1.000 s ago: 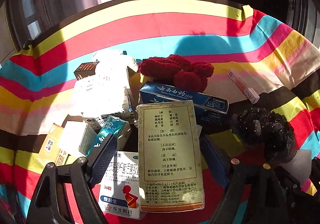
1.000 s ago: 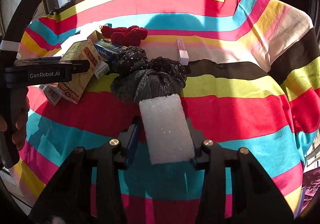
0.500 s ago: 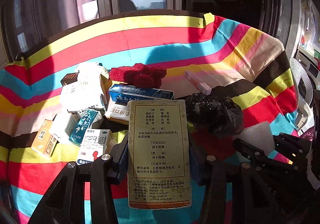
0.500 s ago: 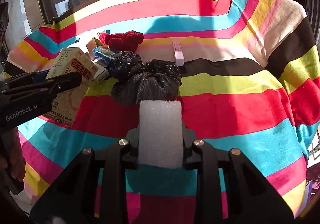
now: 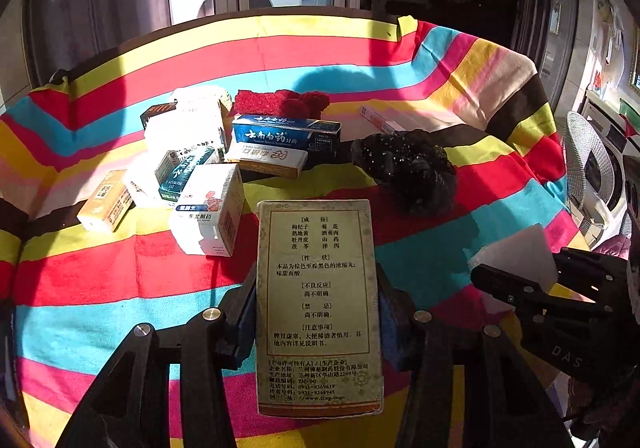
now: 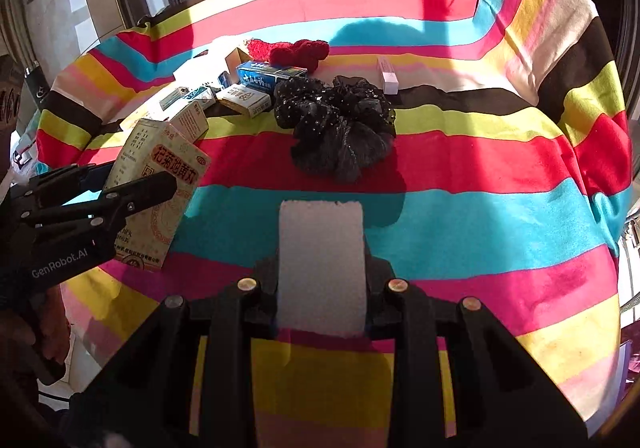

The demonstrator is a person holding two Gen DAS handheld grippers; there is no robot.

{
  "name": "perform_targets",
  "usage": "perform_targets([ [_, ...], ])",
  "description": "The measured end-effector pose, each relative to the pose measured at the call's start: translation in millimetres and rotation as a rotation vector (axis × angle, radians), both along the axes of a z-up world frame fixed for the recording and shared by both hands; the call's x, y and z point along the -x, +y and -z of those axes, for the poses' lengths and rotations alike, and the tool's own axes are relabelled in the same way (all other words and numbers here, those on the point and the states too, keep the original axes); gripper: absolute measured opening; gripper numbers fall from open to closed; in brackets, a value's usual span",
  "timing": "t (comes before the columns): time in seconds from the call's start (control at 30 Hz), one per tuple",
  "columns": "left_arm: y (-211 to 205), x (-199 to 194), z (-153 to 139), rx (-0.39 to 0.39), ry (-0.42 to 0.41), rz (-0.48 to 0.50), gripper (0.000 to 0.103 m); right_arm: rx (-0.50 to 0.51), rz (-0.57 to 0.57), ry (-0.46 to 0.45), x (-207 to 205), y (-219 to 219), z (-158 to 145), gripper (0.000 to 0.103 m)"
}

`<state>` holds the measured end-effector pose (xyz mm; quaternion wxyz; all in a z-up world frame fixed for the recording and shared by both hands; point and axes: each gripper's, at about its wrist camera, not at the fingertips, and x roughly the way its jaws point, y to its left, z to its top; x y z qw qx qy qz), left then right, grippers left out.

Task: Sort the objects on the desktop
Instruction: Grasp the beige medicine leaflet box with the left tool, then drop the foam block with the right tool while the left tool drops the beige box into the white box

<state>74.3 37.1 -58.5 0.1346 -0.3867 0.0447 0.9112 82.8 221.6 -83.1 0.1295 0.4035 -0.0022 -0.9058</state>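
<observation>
Two items are lifted off the worktop (image 6: pixel 500 207), which is covered with a striped cloth. The landmark taken is the black scrunchie (image 6: pixel 340 123) near mid-cloth.

- Left claw (image 5: pixel 318 312): clamped on a tan medicine box (image 5: pixel 318 304), held upright, nearer the camera than the scrunchie and to its left.
- Right claw (image 6: pixel 322 288): narrow, pinched on a white foam block (image 6: pixel 322 264), held in front of the scrunchie, above the blue stripe.
- A heap of boxes (image 5: pixel 192 175) is seen left of the scrunchie, several touching or overlapping; the blue toothpaste box (image 5: pixel 286 133) lies at its near-scrunchie edge.
- A red knit piece (image 5: pixel 282 103) lies behind the heap, beyond the scrunchie.
- A slim pink-white box (image 6: pixel 387 75) lies alone, just behind the scrunchie to its right.

Judgement: sorting is at an early or middle stage. No finished groups can be made out; no bin or tray is seen. Both held items are yet to be placed, and the heap, scrunchie, knit and slim box remain to be dealt with.
</observation>
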Motion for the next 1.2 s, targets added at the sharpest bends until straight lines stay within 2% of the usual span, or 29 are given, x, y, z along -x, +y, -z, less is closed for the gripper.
perform_targets([
  [0.2, -0.1, -22.3, 3.2, 0.000, -0.011, 0.024, 0.050, -0.003, -0.020, 0.013, -29.0, -5.0, -1.8, 0.031],
  [0.33, 14.2, -39.2, -1.0, 0.006, 0.000, 0.090, 0.050, -0.017, 0.010, 0.028, -53.9, 7.7, -2.8, 0.031],
  [0.43, 36.7, -51.8, -9.3, 0.011, 0.018, 0.173, 0.050, 0.021, 0.078, 0.055, -78.1, 35.2, -10.2, 0.031],
  [0.57, 86.9, -69.9, -18.8, 0.016, 0.034, 0.353, 0.050, 0.034, 0.199, 0.074, -113.0, 74.6, -18.4, 0.031],
  [0.67, 127.8, -80.7, -21.2, 0.016, 0.019, 0.483, 0.050, -0.007, 0.306, 0.065, -132.2, 102.9, -17.9, 0.031],
  [0.9, 216.4, -113.3, -13.8, 0.070, -0.020, 0.723, 0.050, 0.002, 0.540, 0.022, -174.2, 172.8, -15.3, 0.031],
  [1.1, 275.3, -139.9, -2.3, 0.109, -0.050, 0.838, 0.050, -0.071, 0.681, -0.005, -201.4, 213.9, -12.7, 0.031],
  [1.2, 300.7, -148.9, 4.8, 0.123, -0.084, 0.875, 0.050, -0.069, 0.767, -0.020, -215.7, 238.2, -11.2, 0.031],
])
